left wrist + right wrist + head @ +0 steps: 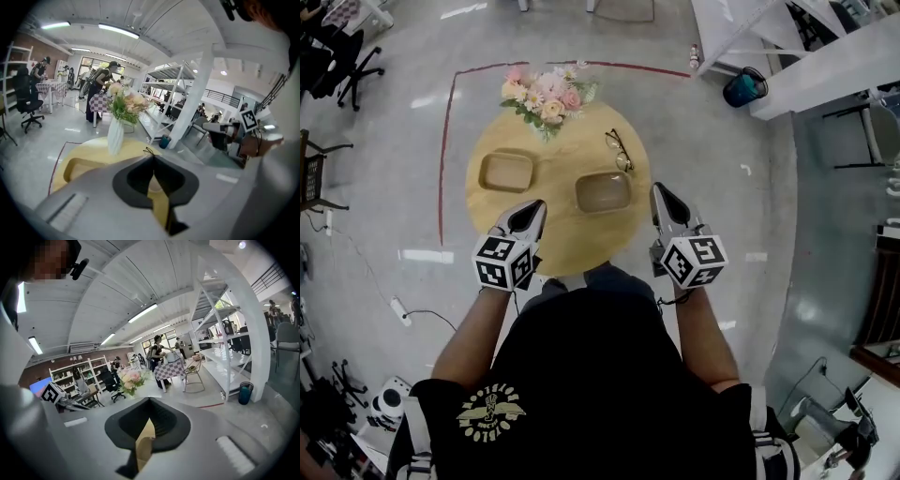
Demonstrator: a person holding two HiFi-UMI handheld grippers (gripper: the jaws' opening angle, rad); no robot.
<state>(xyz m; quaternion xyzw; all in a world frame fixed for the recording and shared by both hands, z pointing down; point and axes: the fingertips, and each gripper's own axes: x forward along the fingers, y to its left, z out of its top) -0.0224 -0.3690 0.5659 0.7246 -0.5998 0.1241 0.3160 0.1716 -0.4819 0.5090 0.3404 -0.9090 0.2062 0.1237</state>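
A round wooden table [555, 251] stands in front of me. On it lie two shallow wooden trays, the left tray [507, 172] and the right tray [603, 191], both with nothing in them. A bouquet of pink and cream flowers [546, 94] stands at the far edge, in a white vase [115, 136]. Black-rimmed glasses [619, 150] lie at the far right. My left gripper [536, 208] hangs over the near left edge, shut and holding nothing. My right gripper [659, 190] hovers at the table's right edge beside the right tray, also shut and holding nothing.
A red tape line [445, 141] marks the floor around the table. A teal bin [742, 87] and white shelving [825, 66] stand at the far right, and an office chair [347, 66] at the far left. People stand at checkered tables [98, 101] in the background.
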